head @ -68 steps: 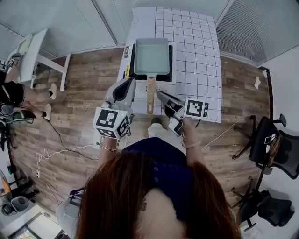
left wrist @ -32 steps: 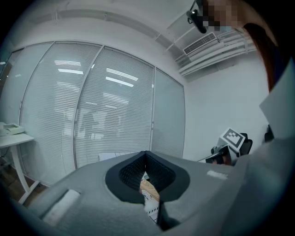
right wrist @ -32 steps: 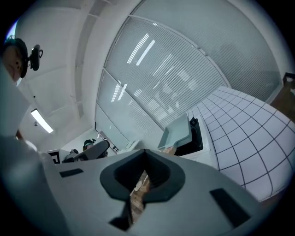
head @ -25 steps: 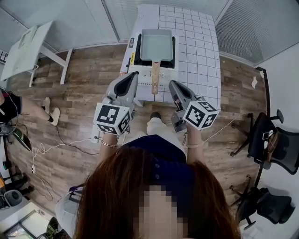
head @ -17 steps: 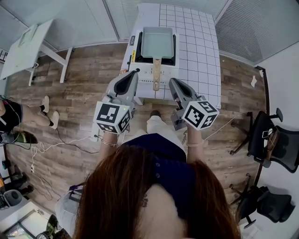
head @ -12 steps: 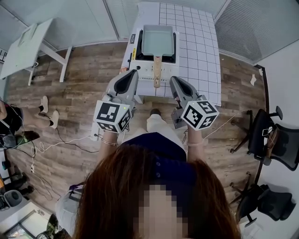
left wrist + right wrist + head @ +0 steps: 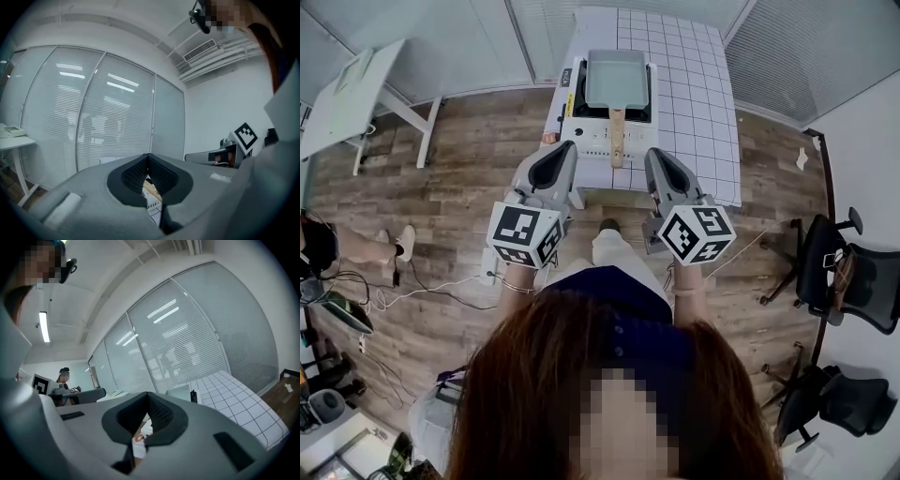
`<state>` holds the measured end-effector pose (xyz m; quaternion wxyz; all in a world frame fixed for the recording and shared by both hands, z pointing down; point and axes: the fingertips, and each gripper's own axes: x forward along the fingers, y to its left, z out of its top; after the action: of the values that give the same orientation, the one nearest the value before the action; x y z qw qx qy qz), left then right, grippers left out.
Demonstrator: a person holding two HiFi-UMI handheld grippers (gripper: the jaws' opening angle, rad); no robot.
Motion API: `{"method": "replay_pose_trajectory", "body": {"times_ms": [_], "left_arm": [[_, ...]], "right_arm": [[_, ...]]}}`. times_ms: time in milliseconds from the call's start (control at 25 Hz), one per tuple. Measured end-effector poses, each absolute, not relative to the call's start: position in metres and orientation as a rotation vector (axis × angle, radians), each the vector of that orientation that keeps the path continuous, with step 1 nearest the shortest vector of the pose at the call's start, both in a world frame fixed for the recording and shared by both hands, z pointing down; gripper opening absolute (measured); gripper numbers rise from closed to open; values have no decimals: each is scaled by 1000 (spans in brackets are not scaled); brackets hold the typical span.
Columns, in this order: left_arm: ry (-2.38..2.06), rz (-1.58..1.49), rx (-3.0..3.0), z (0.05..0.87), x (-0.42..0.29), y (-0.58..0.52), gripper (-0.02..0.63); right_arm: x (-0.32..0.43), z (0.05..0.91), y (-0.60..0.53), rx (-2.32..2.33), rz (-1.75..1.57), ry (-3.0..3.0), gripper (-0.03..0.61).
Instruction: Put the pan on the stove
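Note:
A rectangular pale-green pan (image 7: 614, 77) sits on the black-and-white portable stove (image 7: 581, 141) at the near end of the white gridded table (image 7: 703, 84). Its wooden handle (image 7: 617, 139) points toward me. My left gripper (image 7: 571, 145) is held level to the left of the handle end, shut and empty. My right gripper (image 7: 653, 153) is to the right of the handle, also shut and empty. Neither touches the pan. In the left gripper view the jaws (image 7: 148, 155) meet at the tips, with a bit of the handle (image 7: 151, 189) showing below them. The right gripper view shows its jaws (image 7: 148, 393) closed too.
A white side table (image 7: 347, 94) stands at the left on the wooden floor. Office chairs (image 7: 853, 281) are at the right wall. Cables (image 7: 394, 300) trail on the floor at the left. Glass walls with blinds (image 7: 93, 122) stand behind the table.
Both grippers have drawn back from the pan handle toward me. The right one has risen and rolled, so its marker cube faces up. The pan stays on the stove.

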<state>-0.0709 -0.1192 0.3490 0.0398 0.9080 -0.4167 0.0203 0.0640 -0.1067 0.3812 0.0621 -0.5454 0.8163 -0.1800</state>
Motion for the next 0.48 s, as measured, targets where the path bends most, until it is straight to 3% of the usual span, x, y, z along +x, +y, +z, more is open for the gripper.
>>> {"method": "replay_pose_trajectory", "body": {"times_ms": [480], "left_arm": [[-1275,119,2830,346,-77,-99,9]], "right_arm": [[52,359,-85,-1795,-313,2468,9]]}}
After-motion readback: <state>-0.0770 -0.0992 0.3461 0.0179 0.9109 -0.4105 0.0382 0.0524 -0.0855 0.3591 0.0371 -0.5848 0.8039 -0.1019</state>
